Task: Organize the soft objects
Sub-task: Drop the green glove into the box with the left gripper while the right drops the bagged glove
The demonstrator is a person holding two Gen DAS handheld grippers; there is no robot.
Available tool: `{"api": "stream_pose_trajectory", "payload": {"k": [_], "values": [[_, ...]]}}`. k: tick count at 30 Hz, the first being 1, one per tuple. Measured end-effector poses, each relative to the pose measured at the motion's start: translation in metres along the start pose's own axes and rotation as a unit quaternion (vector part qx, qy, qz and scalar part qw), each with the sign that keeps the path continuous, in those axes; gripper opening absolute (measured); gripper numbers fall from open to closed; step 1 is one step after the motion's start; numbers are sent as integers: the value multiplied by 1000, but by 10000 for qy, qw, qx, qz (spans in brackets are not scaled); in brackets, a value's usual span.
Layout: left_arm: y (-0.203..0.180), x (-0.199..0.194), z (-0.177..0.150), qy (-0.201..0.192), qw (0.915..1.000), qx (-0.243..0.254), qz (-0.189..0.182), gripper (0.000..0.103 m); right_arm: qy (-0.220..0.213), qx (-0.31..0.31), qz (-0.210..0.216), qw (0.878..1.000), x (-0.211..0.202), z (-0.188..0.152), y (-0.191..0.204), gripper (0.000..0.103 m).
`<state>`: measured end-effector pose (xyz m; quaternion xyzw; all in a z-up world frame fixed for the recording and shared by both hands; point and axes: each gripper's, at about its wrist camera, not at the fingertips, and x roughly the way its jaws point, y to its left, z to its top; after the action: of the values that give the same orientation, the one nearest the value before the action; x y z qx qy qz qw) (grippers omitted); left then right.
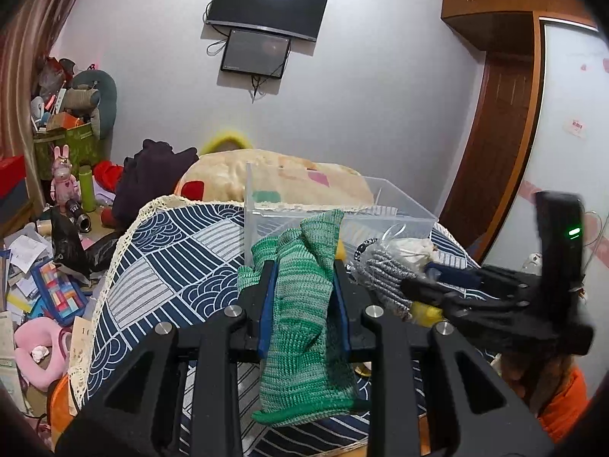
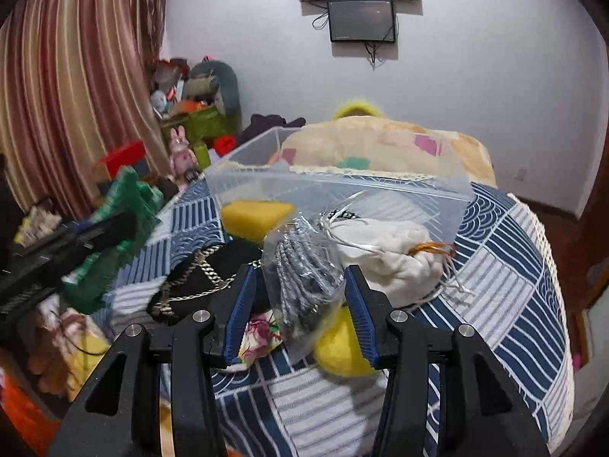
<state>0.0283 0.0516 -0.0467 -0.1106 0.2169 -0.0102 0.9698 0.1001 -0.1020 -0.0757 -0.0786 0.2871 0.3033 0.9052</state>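
My left gripper (image 1: 303, 274) is shut on a green knit glove (image 1: 300, 327), which hangs between its blue pads above the patterned cloth; the glove also shows blurred in the right wrist view (image 2: 125, 221). A clear plastic box (image 1: 335, 209) stands just beyond it, with a yellow sponge (image 2: 257, 217) inside. My right gripper (image 2: 300, 282) is open around a clear bag of grey knit fabric (image 2: 304, 282); in the left wrist view it reaches in from the right (image 1: 418, 289). A white drawstring pouch (image 2: 392, 255) lies behind the bag.
A black chain-strap bag (image 2: 213, 274), a yellow soft item (image 2: 338, 346) and a floral cloth (image 2: 259, 335) lie on the blue patterned cloth (image 2: 506, 266). A beige quilt (image 1: 274, 179) lies behind the box. Clutter and toys (image 1: 57, 228) fill the floor at left.
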Motion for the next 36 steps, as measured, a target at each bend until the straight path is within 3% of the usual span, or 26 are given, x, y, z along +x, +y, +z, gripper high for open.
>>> {"api": "stream_pose_trajectory", "payload": {"k": [6, 8, 12, 25, 36], "values": [[2, -6, 3, -98, 9999, -6, -38, 27, 415, 33, -57, 9991, 33, -2, -5, 44], [2, -6, 4, -105, 9999, 4, -38, 27, 413, -31, -149, 9990, 34, -3, -3, 34], [2, -2, 7, -96, 10000, 19, -18, 27, 338, -17, -95, 9994, 28, -1, -6, 24], [-4, 13, 41, -292, 9994, 206, -8, 27, -506, 227, 91, 9984, -33, 20, -25, 21], [-17, 40, 80, -399, 9979, 510, 29, 27, -997, 409, -183, 9940, -34, 60, -51, 21]]}}
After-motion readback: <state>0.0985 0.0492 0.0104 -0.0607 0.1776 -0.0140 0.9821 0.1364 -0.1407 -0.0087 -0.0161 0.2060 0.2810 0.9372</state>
